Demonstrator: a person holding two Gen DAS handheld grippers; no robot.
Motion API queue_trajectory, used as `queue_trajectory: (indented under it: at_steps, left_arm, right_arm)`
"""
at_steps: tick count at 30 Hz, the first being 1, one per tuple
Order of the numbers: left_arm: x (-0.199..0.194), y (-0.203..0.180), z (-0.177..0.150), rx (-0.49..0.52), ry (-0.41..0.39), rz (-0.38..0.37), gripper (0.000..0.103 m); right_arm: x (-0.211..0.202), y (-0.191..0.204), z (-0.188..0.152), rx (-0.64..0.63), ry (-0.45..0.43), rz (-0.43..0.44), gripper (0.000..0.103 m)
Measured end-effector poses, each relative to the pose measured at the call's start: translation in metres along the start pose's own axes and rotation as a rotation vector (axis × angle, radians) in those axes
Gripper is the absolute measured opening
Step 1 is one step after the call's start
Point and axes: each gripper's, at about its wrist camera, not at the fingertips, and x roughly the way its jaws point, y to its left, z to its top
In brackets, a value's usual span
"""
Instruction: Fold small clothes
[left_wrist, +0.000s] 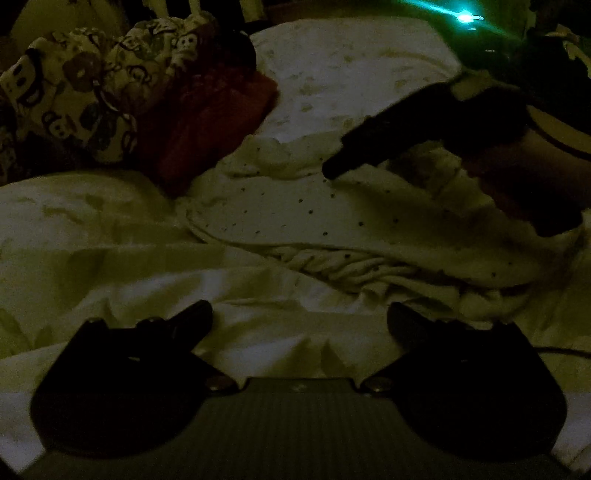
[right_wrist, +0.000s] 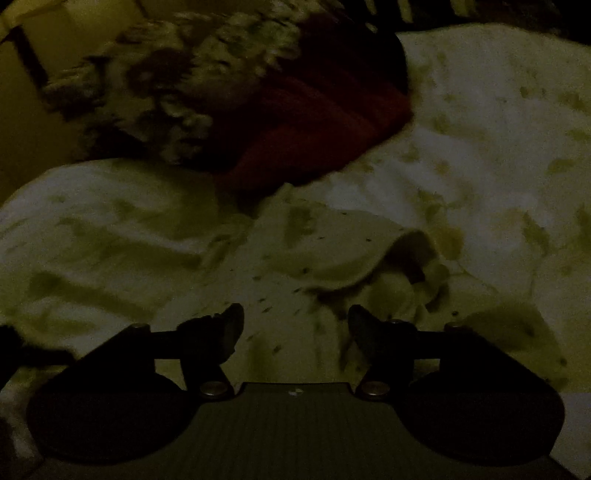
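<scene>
The scene is very dark. A small pale garment with tiny dark dots (left_wrist: 295, 210) lies on a white bedsheet (left_wrist: 110, 266), with a gathered edge toward me. My left gripper (left_wrist: 299, 317) is open and empty, just short of that gathered edge. My right gripper (left_wrist: 332, 170) reaches in from the right, its tips at the garment's far edge. In the right wrist view the right gripper (right_wrist: 295, 325) is open over the dotted garment (right_wrist: 314, 258), where one flap is folded over.
A dark red cloth (left_wrist: 207, 122) and a cartoon-print fabric (left_wrist: 85, 85) lie piled at the back left; both show blurred in the right wrist view, the red cloth (right_wrist: 314, 122) nearest. A teal light (left_wrist: 465, 16) glows at the top right.
</scene>
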Motion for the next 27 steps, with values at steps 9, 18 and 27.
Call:
queue_trajectory:
  at_steps: [9, 18, 27]
  left_arm:
    - [-0.022, 0.026, 0.000, -0.066, -0.040, 0.031, 0.097]
    - [-0.128, 0.117, -0.017, -0.279, -0.172, 0.114, 0.095]
    - [-0.166, 0.105, -0.032, -0.253, -0.144, 0.035, 0.103]
  right_arm:
    - [0.001, 0.020, 0.017, -0.052, -0.127, -0.028, 0.004]
    - [-0.091, 0.145, -0.020, -0.202, -0.081, 0.420, 0.004]
    - [-0.122, 0.247, -0.138, -0.260, 0.098, 0.733, 0.029]
